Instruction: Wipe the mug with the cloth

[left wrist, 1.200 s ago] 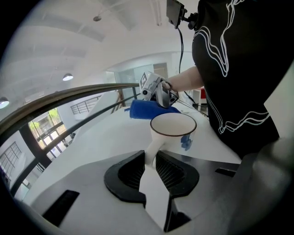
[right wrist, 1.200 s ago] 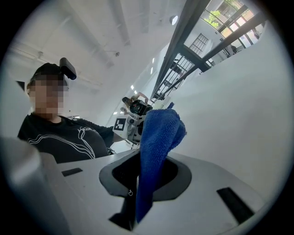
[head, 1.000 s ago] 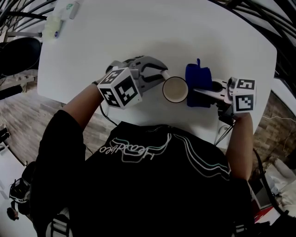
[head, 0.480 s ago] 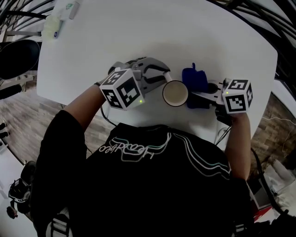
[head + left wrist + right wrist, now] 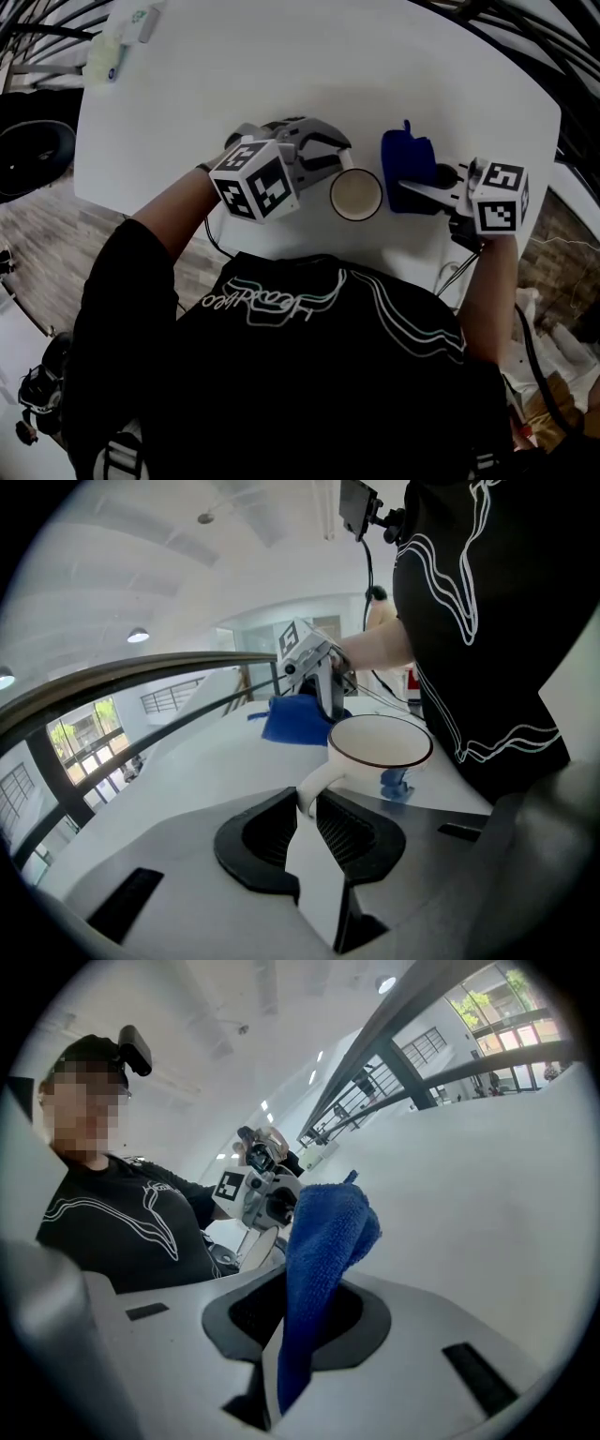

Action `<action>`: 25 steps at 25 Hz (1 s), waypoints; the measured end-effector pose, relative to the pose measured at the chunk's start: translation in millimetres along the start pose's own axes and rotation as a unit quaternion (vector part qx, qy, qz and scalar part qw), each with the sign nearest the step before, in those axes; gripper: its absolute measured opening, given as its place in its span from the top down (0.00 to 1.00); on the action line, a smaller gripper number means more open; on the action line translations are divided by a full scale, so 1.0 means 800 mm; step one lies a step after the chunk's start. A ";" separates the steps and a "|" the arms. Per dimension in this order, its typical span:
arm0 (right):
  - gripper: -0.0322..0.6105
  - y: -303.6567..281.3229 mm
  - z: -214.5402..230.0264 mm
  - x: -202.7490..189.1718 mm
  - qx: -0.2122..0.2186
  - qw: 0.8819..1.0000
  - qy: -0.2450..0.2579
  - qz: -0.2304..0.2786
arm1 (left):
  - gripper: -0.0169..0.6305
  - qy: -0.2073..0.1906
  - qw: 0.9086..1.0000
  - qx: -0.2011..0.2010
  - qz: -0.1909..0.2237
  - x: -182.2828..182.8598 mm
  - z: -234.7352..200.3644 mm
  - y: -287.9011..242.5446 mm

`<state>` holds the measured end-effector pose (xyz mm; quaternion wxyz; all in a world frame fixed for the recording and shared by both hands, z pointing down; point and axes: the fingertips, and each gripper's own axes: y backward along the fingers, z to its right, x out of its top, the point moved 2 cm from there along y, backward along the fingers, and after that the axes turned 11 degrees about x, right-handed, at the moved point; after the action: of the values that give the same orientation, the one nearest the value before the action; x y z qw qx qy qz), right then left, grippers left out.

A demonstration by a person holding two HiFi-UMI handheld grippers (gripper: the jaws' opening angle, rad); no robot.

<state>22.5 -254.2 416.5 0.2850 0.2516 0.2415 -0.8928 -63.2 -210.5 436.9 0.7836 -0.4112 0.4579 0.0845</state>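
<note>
Blue cloth (image 5: 408, 161) pinched in the right gripper (image 5: 419, 188): jaws drawn narrow on its lower folds, upper part bunched and standing free above the pads. White mug (image 5: 356, 195) with a dark rim, upright and mouth up, close to the near edge of the tabletop (image 5: 281, 75) and about midway along it. Gripped by the handle in the left gripper (image 5: 337, 161), jaws closed in on either side of that handle. Cloth just beside the mug, on the side toward the right edge; touching or barely apart, not to be told from any view.

Handle out of sight in the head view, under the left gripper's body. Mug almost wholly blocked by the cloth in the right gripper view, only a pale sliver of its wall showing. Part of the near edge covered by the person's black shirt (image 5: 309, 375) and forearms. At the far left corner, some pale items (image 5: 117, 42), cut by the frame and too small to name. Near the mug's foot in the left gripper view, a small blue scrap (image 5: 398, 785), unclear what.

Against half a second ago: cloth then lower and slumped toward the mug's side, now lifted with its tuft up and shifted a little toward the right edge together with the right gripper. Mug and left gripper much where they were.
</note>
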 end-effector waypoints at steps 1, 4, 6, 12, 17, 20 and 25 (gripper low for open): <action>0.87 0.001 -0.001 0.007 0.004 1.000 0.006 0.006 | 0.86 -0.001 1.000 -0.002 0.000 0.000 -0.001 -0.002; 0.87 0.001 -0.006 0.022 0.024 0.999 0.020 0.010 | 0.86 -0.004 1.000 -0.009 -0.001 0.003 -0.002 -0.006; 0.87 -0.001 -0.008 0.027 0.036 0.999 0.028 0.000 | 0.86 -0.007 1.000 -0.013 -0.001 0.006 -0.003 -0.010; 0.87 -0.019 -0.010 0.033 0.075 0.996 0.043 -0.029 | 0.86 0.000 1.000 -0.019 0.001 0.000 -0.004 -0.012; 0.87 -0.030 -0.007 0.030 0.091 0.994 0.045 -0.030 | 0.86 0.014 1.000 -0.024 0.005 -0.004 -0.005 -0.011; 0.87 -0.032 -0.003 0.028 0.093 0.994 0.040 -0.028 | 0.86 0.020 0.999 -0.027 0.005 -0.001 -0.006 -0.013; 0.87 -0.031 0.012 0.019 0.074 0.995 0.037 -0.049 | 0.86 0.027 0.999 -0.030 0.006 0.007 -0.006 -0.022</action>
<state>-7.0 -247.3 421.8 0.2122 0.2931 0.1976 -0.9111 -54.4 -226.7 441.3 0.7577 -0.4338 0.4788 0.0918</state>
